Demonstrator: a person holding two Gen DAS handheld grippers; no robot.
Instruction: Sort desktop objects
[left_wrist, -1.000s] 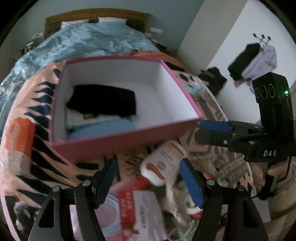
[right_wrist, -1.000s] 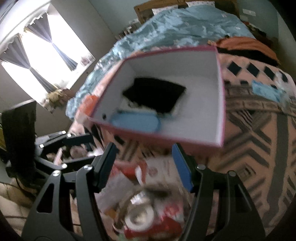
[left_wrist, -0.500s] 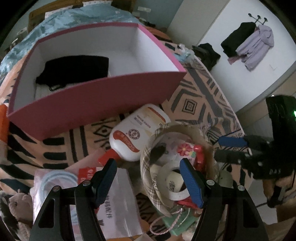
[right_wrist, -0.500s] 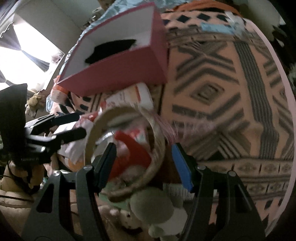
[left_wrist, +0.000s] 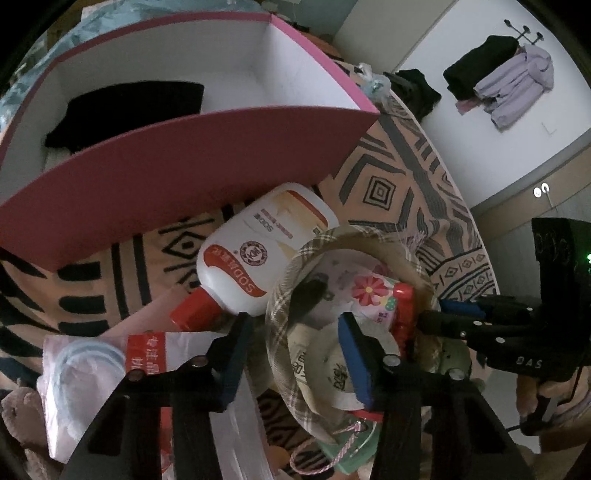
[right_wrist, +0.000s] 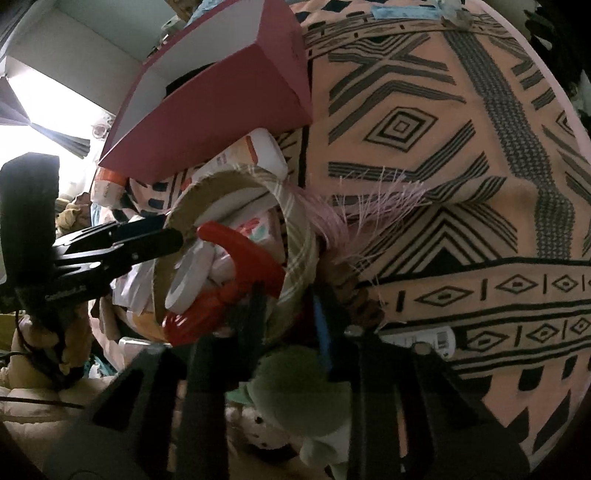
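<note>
A round plaid fabric basket (left_wrist: 280, 295) (right_wrist: 299, 236) stands in front of the pink box (left_wrist: 177, 177) (right_wrist: 236, 96). It holds a tape roll (right_wrist: 188, 273), a red tool (right_wrist: 243, 251) and a flowered packet (left_wrist: 369, 291). My left gripper (left_wrist: 295, 354) straddles the basket's near left rim, one finger inside, jaws partly closed. My right gripper (right_wrist: 291, 314) straddles the right rim with a narrow gap. A white bottle with a red cap (left_wrist: 258, 247) lies between basket and box.
The box holds a black cloth (left_wrist: 125, 107). A plastic packet (left_wrist: 88, 373) lies at the left. A green plush toy (right_wrist: 299, 387) sits below the right gripper. The patterned cloth (right_wrist: 443, 184) covers the round table. Clothes hang on the far wall (left_wrist: 509, 85).
Both grippers have dropped from over the box to the basket. Each now has a finger on either side of its rim, and the jaws have narrowed.
</note>
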